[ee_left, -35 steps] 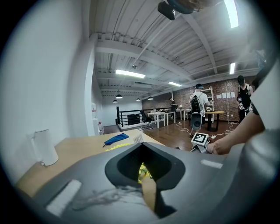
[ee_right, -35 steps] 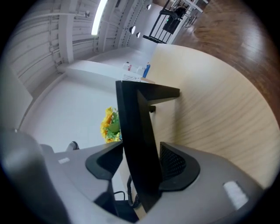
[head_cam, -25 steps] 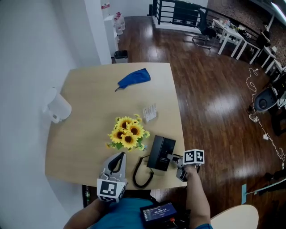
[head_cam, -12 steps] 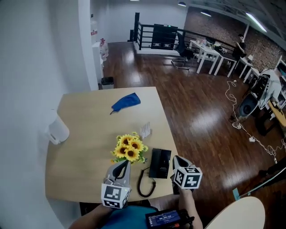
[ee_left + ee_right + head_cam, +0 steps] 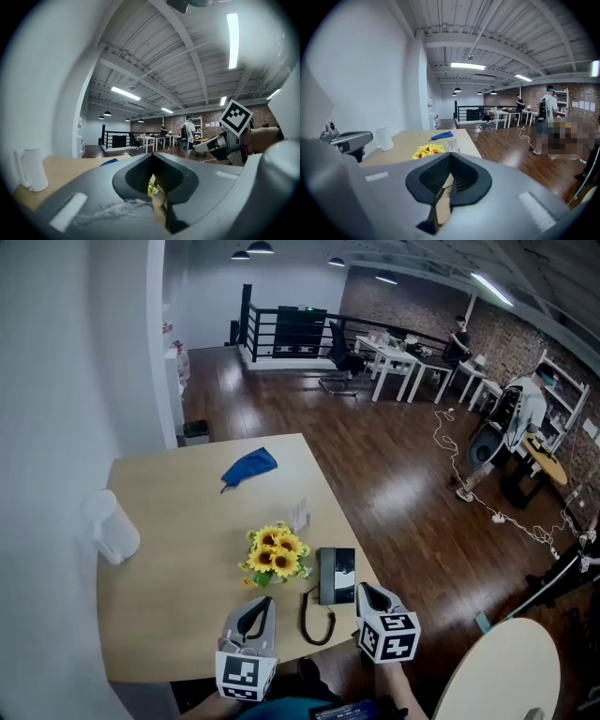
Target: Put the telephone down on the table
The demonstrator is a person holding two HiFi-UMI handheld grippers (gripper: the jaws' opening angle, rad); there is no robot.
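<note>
Right gripper point(image 5: 366, 591), jaws pressed together on nothing, held above the near edge of the table point(image 5: 169, 596), with the telephone point(image 5: 336, 575) lying flat just off its tip at ten o'clock, apart from it. Long axis of the black set running twelve to six, cord point(image 5: 314, 620) looping off its near end toward seven. Left gripper point(image 5: 257, 606), likewise closed and empty, farther off, with the set at its two o'clock, just at three o'clock of the sunflowers point(image 5: 274, 554). Judged done: set down and released, with only keeping clear left to do. A second earlier: right gripper low at the set's right flank, close beside it. Now up and drawn back, left gripper lifted too, set unmoved beside the flowers.
</note>
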